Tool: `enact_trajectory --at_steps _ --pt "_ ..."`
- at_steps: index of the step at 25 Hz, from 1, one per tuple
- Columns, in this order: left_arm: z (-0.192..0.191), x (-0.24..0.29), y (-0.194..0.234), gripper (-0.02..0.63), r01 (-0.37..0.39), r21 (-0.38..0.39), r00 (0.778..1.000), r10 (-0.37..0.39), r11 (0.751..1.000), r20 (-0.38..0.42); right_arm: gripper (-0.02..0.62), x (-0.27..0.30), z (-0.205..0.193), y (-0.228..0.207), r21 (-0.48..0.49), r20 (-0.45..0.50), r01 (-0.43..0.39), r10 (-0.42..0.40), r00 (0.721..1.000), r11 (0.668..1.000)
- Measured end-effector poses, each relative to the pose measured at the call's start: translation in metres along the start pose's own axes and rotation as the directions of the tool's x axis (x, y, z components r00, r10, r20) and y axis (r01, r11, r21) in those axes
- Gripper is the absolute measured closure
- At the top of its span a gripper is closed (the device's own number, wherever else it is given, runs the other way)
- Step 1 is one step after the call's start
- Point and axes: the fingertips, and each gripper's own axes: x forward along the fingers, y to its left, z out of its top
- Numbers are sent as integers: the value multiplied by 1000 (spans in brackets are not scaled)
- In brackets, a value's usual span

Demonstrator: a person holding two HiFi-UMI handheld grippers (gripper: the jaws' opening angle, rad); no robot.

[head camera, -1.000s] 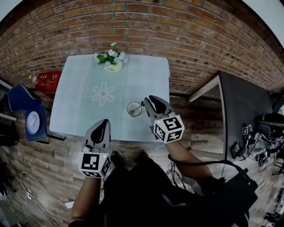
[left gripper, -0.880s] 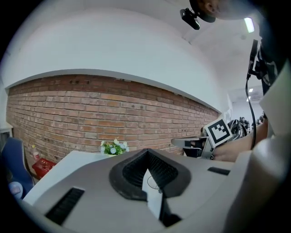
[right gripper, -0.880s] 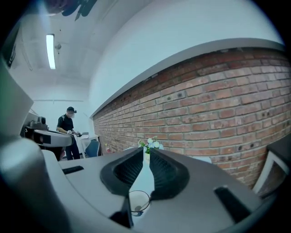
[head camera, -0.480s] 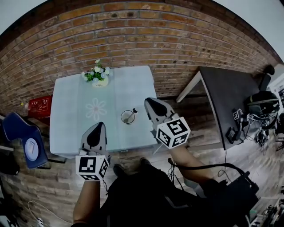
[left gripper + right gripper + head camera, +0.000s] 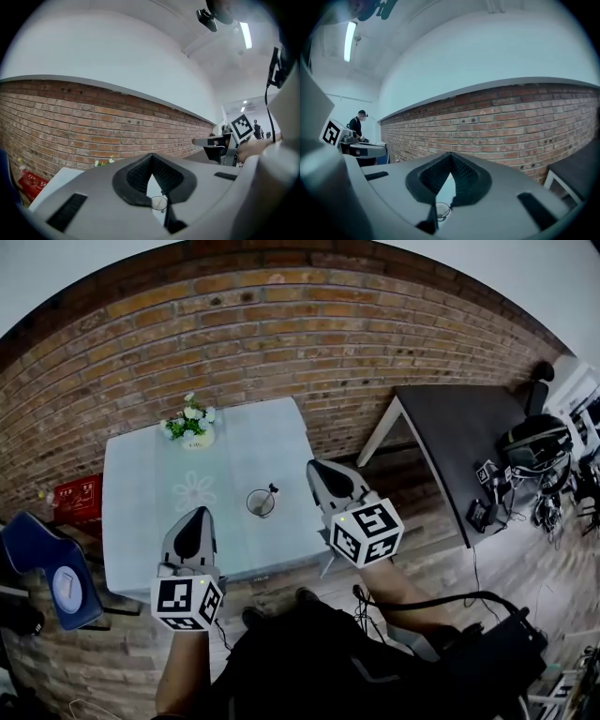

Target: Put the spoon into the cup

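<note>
In the head view the clear glass cup (image 5: 260,503) is too small to show how the small spoon (image 5: 272,491) lies inside it. In their own views, the grey bodies of the left tool (image 5: 150,171) and right tool (image 5: 450,171) cover most of the pale tabletop (image 5: 141,474). The picture's left edge cuts off the blue chair (image 5: 33,563).

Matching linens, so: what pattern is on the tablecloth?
The pale blue tablecloth bears one white daisy motif at its centre; head view shows it best.

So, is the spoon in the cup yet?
Yes, looks done: the spoon stands in the cup on the table. In hand: nothing; the right gripper has just closed its jaws empty, the left gripper is shut and empty too. Still to do: nothing I see.
</note>
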Motion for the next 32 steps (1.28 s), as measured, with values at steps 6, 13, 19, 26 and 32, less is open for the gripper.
enact_trajectory --at_steps 6,13,19,26,32 --pt "7 0 -4 598 3 3 1000 -3 1000 7 577 -11 9 5 -13 8 -16 16 1000 1000" --pt "11 -4 -5 598 -15 -6 1000 15 1000 14 577 -12 14 10 -20 22 -39 40 999 999" --pt "11 -4 -5 598 -36 -14 999 36 999 17 577 -9 14 8 -7 19 -53 53 998 999" --pt "14 -6 -7 598 -50 -9 998 50 999 24 577 -8 18 8 -12 31 -67 67 997 998" --pt "12 -8 -12 598 -56 -15 998 56 998 21 578 -12 16 5 -8 30 -67 67 997 998"
